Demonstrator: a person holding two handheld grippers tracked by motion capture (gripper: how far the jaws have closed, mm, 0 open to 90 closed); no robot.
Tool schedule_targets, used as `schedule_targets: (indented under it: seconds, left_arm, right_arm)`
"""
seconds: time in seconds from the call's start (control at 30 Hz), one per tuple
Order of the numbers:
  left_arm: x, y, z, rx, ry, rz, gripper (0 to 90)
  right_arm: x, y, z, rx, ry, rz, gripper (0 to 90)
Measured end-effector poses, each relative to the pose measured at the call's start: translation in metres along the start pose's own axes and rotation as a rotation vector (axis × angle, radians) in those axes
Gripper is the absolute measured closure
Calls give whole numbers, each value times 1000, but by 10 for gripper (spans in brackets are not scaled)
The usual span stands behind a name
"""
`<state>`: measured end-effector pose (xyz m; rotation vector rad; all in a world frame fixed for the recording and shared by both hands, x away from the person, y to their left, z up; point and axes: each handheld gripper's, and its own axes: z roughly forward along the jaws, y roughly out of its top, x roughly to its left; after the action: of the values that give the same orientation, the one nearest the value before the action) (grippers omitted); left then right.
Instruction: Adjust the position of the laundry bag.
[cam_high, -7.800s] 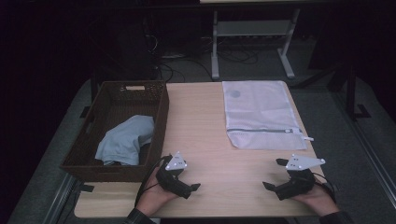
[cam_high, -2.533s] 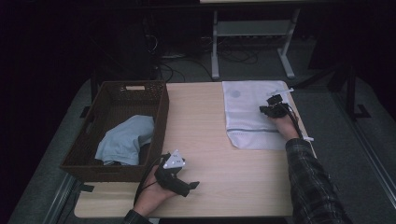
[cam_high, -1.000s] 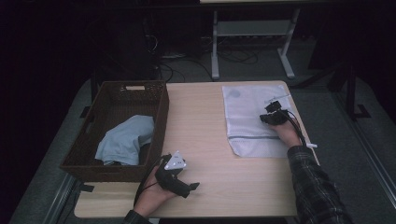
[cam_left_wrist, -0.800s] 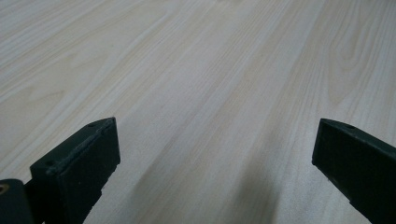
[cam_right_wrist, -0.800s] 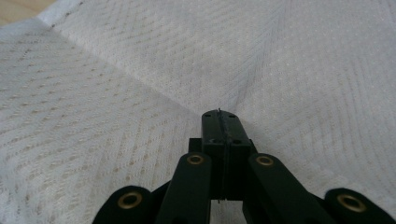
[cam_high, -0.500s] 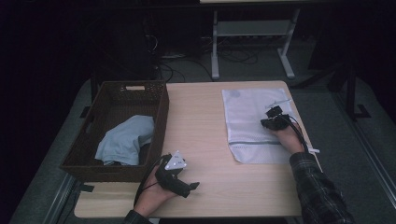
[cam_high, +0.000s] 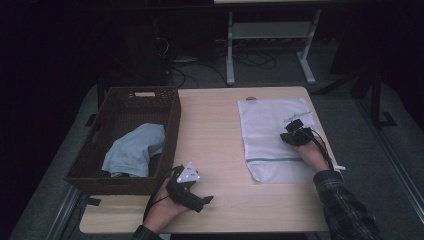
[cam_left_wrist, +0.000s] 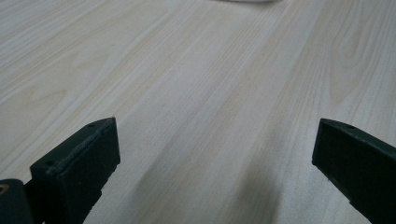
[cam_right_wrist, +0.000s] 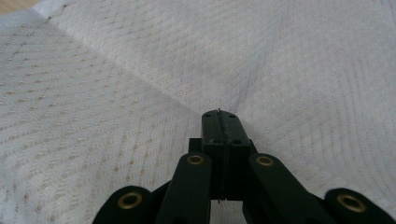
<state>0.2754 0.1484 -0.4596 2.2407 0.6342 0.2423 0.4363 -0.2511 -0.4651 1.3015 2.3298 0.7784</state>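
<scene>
A white mesh laundry bag lies flat on the right half of the wooden table. My right gripper rests on the bag's right side. In the right gripper view its jaws are shut on a pinch of the mesh, and creases run out from the tip. My left gripper lies near the table's front edge, right of the basket. Its jaws stand wide open over bare wood with nothing between them.
A dark wicker basket sits at the table's left with a light blue cloth inside. Beyond the table are a white desk frame and cables on the floor. Bare wood lies between the basket and the bag.
My right gripper has slid toward the table's near edge, dragging the mesh bag with it. The left gripper has stayed where it was.
</scene>
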Motion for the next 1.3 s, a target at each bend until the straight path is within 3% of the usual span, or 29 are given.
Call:
schedule_targets:
  seconds: [0.5, 0.87, 1.3]
  left_arm:
    - [0, 1, 2, 0, -14, 6, 7]
    - [-6, 3, 6, 6, -36, 23, 7]
    - [-2, 3, -1, -7, -12, 27, 7]
  right_arm:
    - [9, -22, -17, -9, 0, 10, 896]
    - [11, -41, -33, -4, 27, 23, 895]
    - [25, -48, -41, 13, 39, 6, 895]
